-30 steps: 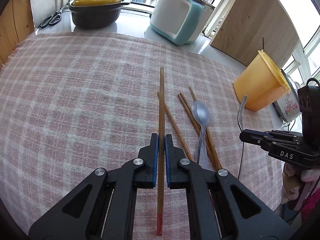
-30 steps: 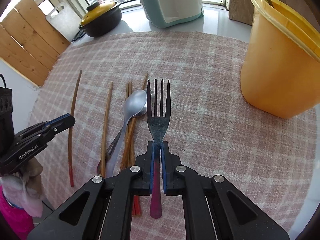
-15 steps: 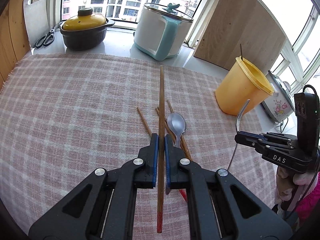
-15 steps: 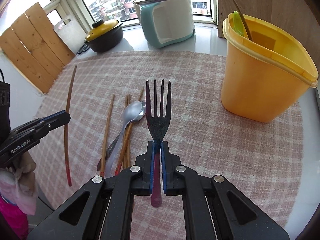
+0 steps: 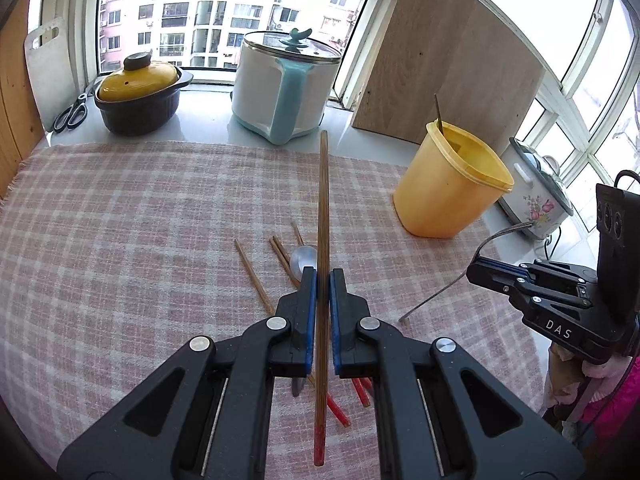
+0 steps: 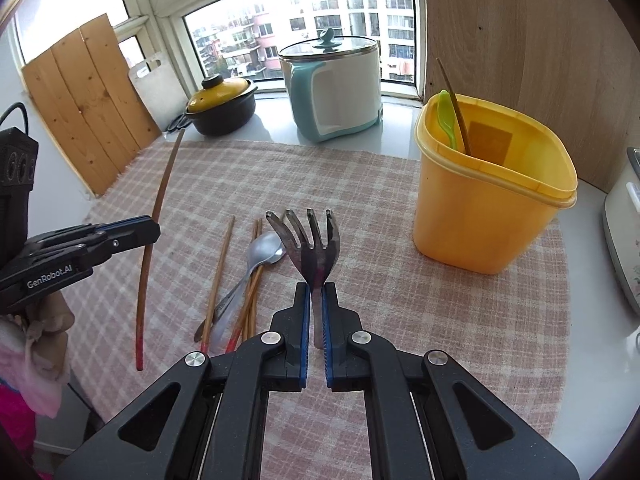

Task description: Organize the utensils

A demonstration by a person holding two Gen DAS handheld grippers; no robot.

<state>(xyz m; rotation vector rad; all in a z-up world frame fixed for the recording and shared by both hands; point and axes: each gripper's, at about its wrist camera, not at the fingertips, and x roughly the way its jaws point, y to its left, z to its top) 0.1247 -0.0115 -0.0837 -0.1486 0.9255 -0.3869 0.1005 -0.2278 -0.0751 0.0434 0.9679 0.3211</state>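
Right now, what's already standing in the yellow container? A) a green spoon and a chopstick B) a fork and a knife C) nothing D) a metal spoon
A: the right wrist view shows a green spoon and a chopstick leaning inside the yellow container.

Left gripper [image 5: 323,276] is clamping tight, pointing steeply downward; right gripper [image 6: 316,292] is pinching shut, angled likewise.

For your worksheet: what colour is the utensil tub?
Yellow tub, clearest in the right wrist view.

clear: cloth [image 5: 120,240] left | blocked: yellow bin [image 6: 492,208] right
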